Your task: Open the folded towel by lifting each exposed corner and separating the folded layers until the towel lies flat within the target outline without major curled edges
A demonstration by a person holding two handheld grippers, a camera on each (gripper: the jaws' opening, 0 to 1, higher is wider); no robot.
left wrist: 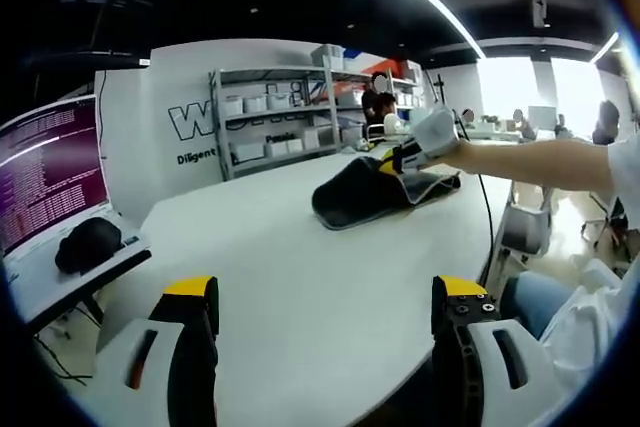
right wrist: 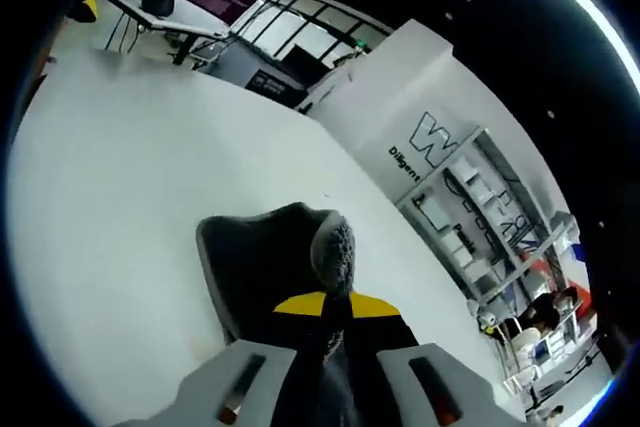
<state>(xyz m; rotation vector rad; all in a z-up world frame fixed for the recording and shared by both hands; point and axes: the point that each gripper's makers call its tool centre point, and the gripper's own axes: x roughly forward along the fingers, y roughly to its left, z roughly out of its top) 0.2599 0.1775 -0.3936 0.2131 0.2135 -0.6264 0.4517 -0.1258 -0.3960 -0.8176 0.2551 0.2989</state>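
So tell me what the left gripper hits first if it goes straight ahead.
Probably nothing soon: the open left gripper faces bare white table; the dark grey folded towel lies further on, slightly right, though depth is unclear.

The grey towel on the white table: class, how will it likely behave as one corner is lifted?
Probably floppy: the grey towel sags in soft folds where the right claw pinches it. Likely light, since one pinched edge lifts it. Its fuzzy pile suggests it won't slip easily.

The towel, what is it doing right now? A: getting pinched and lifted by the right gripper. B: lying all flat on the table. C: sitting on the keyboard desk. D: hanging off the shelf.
A: the right gripper has its yellow-tipped jaws closed on a raised fold of the gray towel, which bunches up off the white table.
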